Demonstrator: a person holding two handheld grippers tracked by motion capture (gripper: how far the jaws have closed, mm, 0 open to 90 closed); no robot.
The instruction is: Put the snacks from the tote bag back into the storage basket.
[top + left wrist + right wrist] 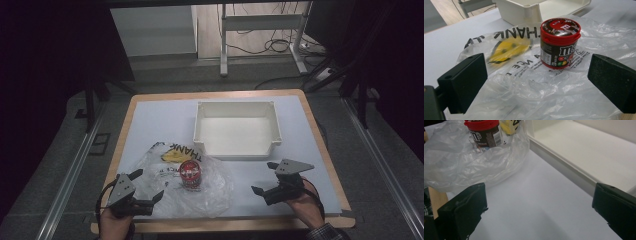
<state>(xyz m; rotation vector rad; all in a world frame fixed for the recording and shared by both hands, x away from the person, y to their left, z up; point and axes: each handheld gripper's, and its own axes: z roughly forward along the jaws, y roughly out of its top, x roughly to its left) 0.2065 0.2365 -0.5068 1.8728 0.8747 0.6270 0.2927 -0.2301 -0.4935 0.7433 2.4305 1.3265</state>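
Dark surroundings are framing a pale table (150, 120) with a wooden edge, seen from above in the high view, with cables lying on the floor beyond it. A white tray (237, 129) is sitting just past the table's centre, toward 12 o'clock. At about 7 o'clock from the tray, a clear plastic bag (210, 192) is lying crumpled on the table, and a candy jar (190, 174) is standing upright on it.

The left gripper (149, 187) is resting at the table's 7 o'clock corner, held in a hand, its jaws spread wide and gripping nothing. The right gripper (266, 177) is hovering at 5 o'clock, also held in a hand, tilted, jaws likewise wide apart and empty.

The left gripper view is revealing what the high view is blurring: the candy jar (559, 43) is dark brown with a red lid and white lettering, and the plastic bag (529, 90) is showing black print and a yellow smiley face. The jar is standing ahead of the jaws, toward 1 o'clock, not touching them.

The right gripper view is showing the candy jar (485, 133) at 11 o'clock, partly behind the bag's folds (469, 162), and the tray's rim (564, 167) running toward 3 o'clock, with bare table between the jaws.
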